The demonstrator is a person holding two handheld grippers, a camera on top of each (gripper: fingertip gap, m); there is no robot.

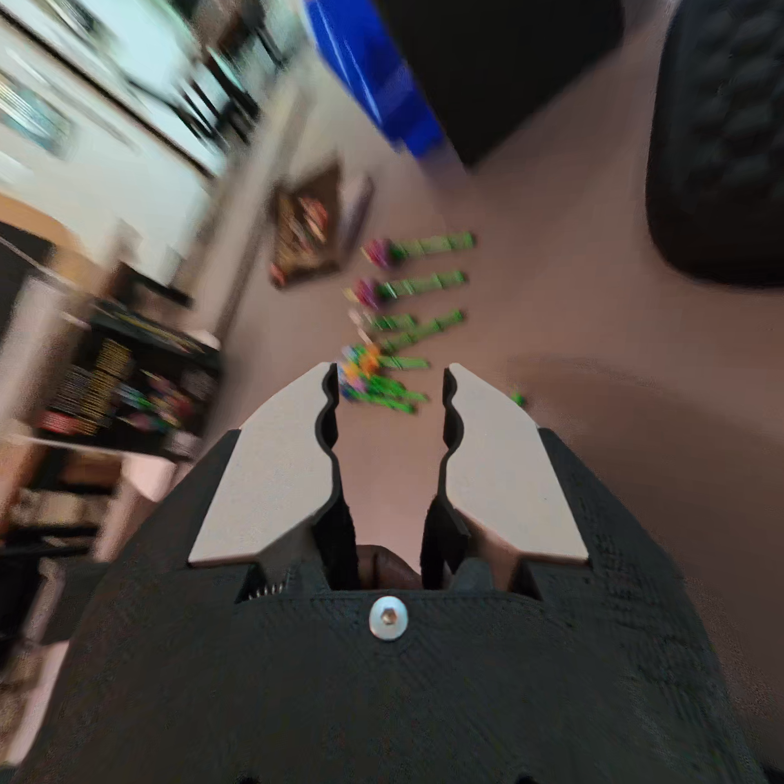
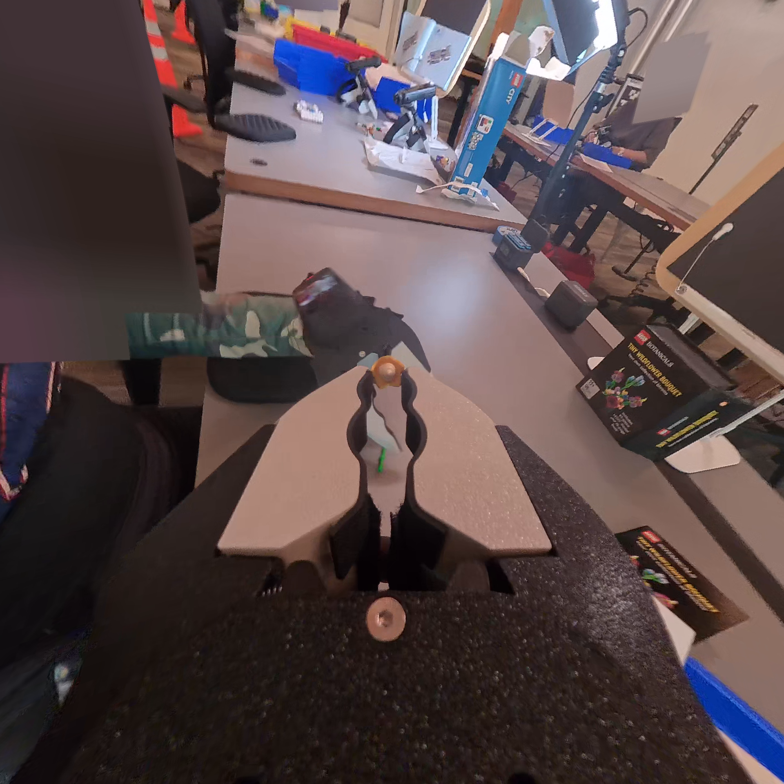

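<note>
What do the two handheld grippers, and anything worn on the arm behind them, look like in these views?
Both the left gripper and the right gripper have a textured black printed body, one silver screw at centre, and two pale grey fingers with wavy black inner edges. In the right wrist view, the arm behind the left gripper wears a green-and-white patterned sleeve.

Grey desks [image 2: 445, 297] in a row, wood-edged. Black office chairs [image 2: 237, 85] along the left edge, orange cones [image 2: 163, 55] behind. Lamp on stand [image 2: 594, 29] lit, far right. Wood floor [image 2: 611, 242].
</note>
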